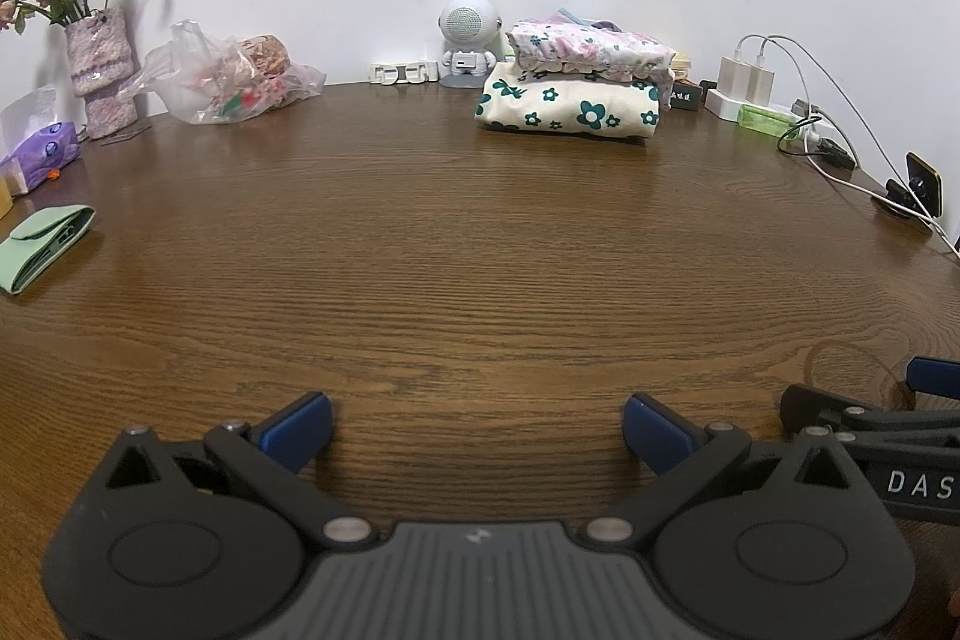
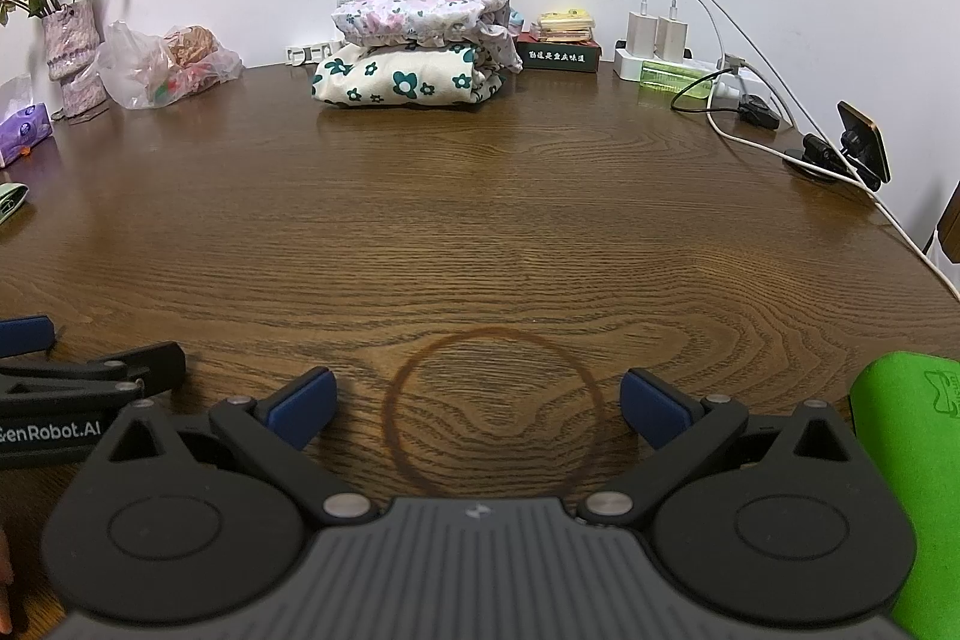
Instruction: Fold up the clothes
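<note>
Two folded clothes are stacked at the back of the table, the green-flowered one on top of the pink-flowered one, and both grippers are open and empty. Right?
Not quite: both views show the pink-flowered one on top of the green-flowered one. The rest holds.

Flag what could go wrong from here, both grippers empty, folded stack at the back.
1. The pink floral folded garment sits loosely on the cream garment with green flowers; adding to the stack or nudging it could topple it.
2. White charger cables trail over the brown wooden table at the right; the right gripper may snag them.
3. The left gripper sits close beside the right; they could collide.
</note>
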### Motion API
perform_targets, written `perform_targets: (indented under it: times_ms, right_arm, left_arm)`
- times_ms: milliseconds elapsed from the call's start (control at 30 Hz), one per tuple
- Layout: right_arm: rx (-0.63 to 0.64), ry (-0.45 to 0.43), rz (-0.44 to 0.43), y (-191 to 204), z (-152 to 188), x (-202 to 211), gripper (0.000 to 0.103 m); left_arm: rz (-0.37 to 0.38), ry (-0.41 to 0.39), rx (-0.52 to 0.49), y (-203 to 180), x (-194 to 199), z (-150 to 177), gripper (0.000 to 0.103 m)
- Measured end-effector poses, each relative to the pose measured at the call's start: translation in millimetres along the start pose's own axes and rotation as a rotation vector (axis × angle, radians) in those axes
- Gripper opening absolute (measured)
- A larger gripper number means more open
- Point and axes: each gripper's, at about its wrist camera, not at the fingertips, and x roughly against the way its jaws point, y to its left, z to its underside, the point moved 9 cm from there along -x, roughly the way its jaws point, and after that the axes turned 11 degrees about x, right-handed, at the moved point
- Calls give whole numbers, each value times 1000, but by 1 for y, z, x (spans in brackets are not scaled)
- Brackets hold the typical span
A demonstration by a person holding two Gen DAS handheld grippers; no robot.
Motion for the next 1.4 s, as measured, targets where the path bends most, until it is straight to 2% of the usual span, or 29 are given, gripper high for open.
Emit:
perform_targets:
  times_ms: [533, 600, 633, 667, 767, 833, 900, 933, 1067, 1167, 1233, 1333, 1400]
  right_arm:
    - [0, -1, 0, 1, 0, 0, 102]
    - [6, 10, -13, 1, 0, 2, 103]
    - [6, 35, -35, 1, -1, 3, 103]
    - [-12, 34, -70, -3, -8, 9, 103]
    - [-78, 8, -184, -15, -32, 28, 103]
    - [-117, -27, -273, -30, -65, 39, 103]
    - [-151, -70, -341, -49, -107, 43, 103]
    - [-163, -96, -363, -59, -132, 41, 103]
    - [-207, -212, -310, -108, -239, -1, 103]
    - [-197, -161, -278, -129, -297, -68, 103]
    - [-205, -107, -230, -141, -320, -117, 102]
    - [-233, -46, -190, -153, -342, -185, 98]
    - [-265, -2, -203, -157, -347, -226, 90]
  left_arm:
    - [8, 1, 2, 0, 0, -1, 103]
    - [34, 24, -1, 1, 1, -3, 100]
    - [63, 37, 11, 1, 3, -8, 94]
    - [94, 30, 30, 4, 8, -19, 93]
    - [158, -94, 73, 9, 25, -71, 97]
    - [223, -163, 63, 6, 29, -116, 103]
    - [277, -186, 64, 1, 20, -159, 103]
    - [296, -179, 73, -2, 9, -182, 103]
    - [305, -95, 136, -19, -56, -258, 103]
    - [272, -21, 123, -31, -115, -306, 103]
    - [240, 13, 99, -40, -156, -334, 103]
    - [242, 79, 76, -61, -220, -362, 102]
    - [266, 151, -1, -82, -261, -367, 96]
